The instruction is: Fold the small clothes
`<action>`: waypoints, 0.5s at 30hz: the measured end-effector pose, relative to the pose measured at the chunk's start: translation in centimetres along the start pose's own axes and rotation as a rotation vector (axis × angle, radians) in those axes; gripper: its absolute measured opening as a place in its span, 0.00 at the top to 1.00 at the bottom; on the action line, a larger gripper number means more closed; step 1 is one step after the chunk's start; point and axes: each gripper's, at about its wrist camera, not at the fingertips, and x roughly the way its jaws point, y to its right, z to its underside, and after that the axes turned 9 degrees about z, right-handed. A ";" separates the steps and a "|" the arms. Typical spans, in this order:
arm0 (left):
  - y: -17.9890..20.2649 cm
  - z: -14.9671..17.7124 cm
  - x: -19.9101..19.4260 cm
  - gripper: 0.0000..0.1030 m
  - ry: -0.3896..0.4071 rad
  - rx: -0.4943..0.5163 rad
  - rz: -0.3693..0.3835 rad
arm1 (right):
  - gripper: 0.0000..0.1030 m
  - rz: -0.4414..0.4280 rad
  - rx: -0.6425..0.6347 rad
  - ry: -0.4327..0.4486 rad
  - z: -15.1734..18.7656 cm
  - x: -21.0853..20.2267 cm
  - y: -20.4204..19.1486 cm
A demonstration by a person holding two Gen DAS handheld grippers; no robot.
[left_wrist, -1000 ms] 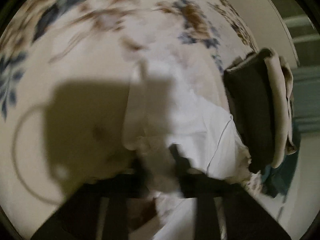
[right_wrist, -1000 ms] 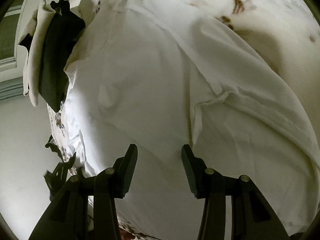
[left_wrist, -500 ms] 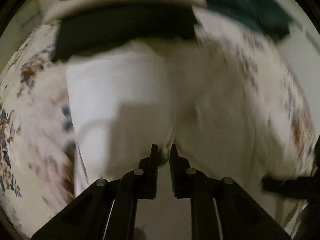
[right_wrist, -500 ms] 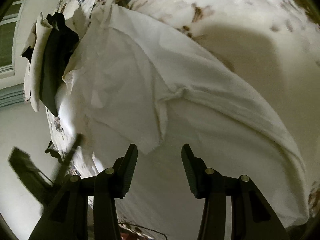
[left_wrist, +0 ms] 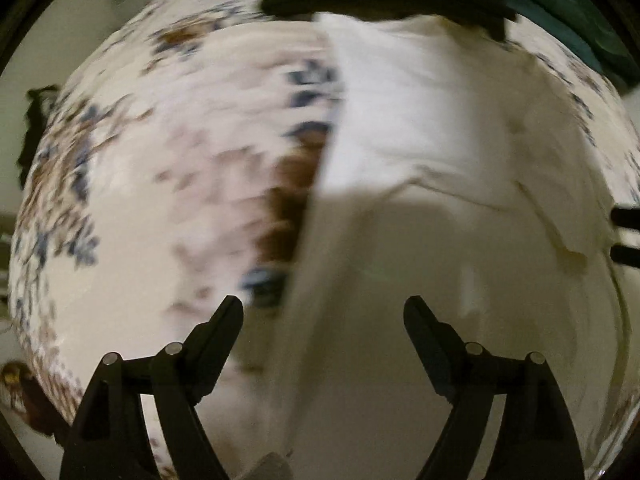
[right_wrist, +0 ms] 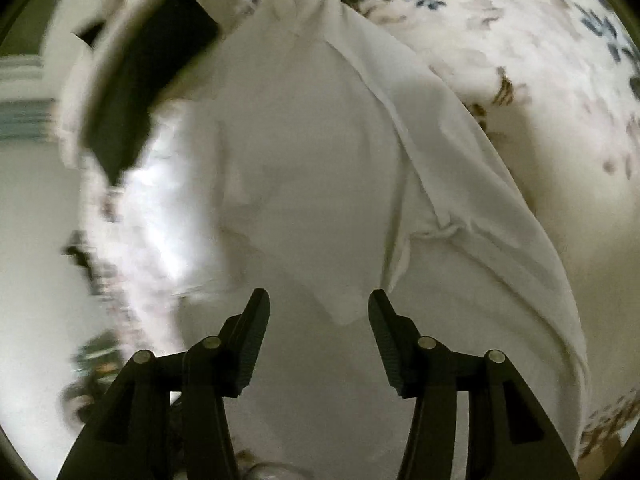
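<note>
shirt: white shirt (left_wrist: 460,208) lies flat on floral sheet (left_wrist: 160,168), partly folded; in right view one side panel (right_wrist: 472,184) is doubled over the body from 1 to 4 o'clock, a loose corner (right_wrist: 340,308) sits at 6 o'clock between the fingers
left claw (left_wrist: 322,320): wide open, holds nothing, hangs over shirt's left edge; edge runs 12 to 6 o'clock through the view
right claw (right_wrist: 318,312): wide open, empty, above shirt body, not touching as far as I can tell
pile: dark and beige folded clothes (right_wrist: 136,92) at 10 o'clock in right view, just beside shirt top; teal cloth (left_wrist: 580,20) at 1 o'clock in left view
blur: both views smeared, fine detail unclear
step: between folds, judged; no grip on cloth
next: probably pinch the free edge or bottom hem with both claws, lift low and lay it across evenly; needs matched height so layers don't slide
</note>
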 end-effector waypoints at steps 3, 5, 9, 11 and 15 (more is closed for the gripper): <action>-1.0 0.8 0.1 0.21 -0.010 -0.045 -0.022 | 0.48 0.029 0.011 -0.163 0.7 4.9 -0.4; -1.4 1.8 -0.2 0.21 -0.018 -0.062 -0.027 | 0.48 -0.006 -0.031 -0.224 2.0 5.4 -1.1; -1.7 3.7 -2.5 0.21 0.004 -0.056 -0.021 | 0.48 -0.050 -0.071 -0.185 3.2 0.1 0.1; -0.7 4.2 -3.1 0.21 0.003 -0.043 -0.030 | 0.48 -0.059 -0.051 -0.164 3.4 -2.9 2.0; 2.0 3.4 -3.8 0.21 -0.009 -0.048 -0.023 | 0.48 -0.025 -0.038 -0.134 3.0 -8.8 7.5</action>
